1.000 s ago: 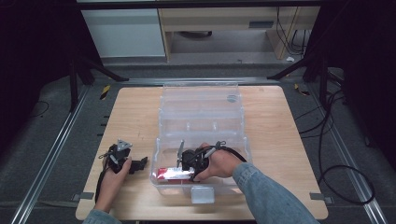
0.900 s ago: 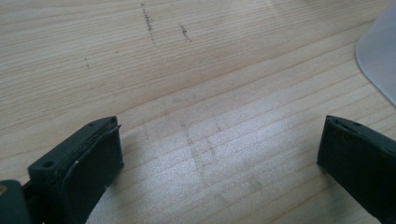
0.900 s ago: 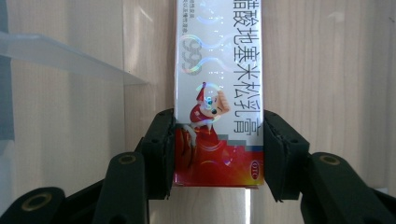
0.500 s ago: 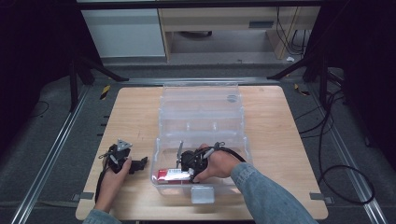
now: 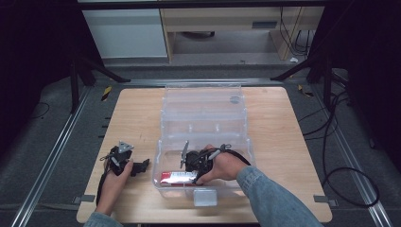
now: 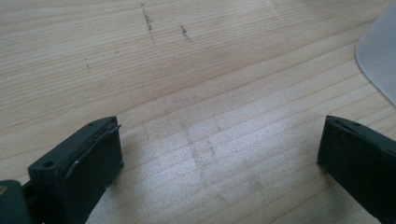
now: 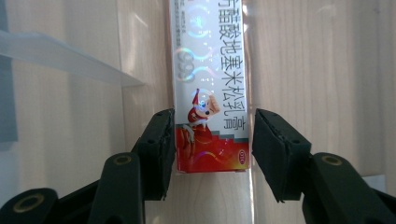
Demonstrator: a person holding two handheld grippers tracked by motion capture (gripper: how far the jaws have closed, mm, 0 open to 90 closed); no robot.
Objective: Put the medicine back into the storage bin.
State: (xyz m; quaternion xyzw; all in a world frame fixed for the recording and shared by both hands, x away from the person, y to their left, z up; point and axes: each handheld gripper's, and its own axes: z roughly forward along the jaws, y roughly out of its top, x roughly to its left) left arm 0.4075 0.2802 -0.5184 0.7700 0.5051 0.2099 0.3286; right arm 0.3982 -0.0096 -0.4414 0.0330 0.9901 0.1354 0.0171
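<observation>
- My right gripper reaches into the clear box; its jaws bracket the red-and-white carton, left jaw touching, right a sliver off.
- The carton's long axis runs straight ahead, away from my jaws.
- My left gripper, wide and empty, rests on the table beside the box, farther off.
</observation>
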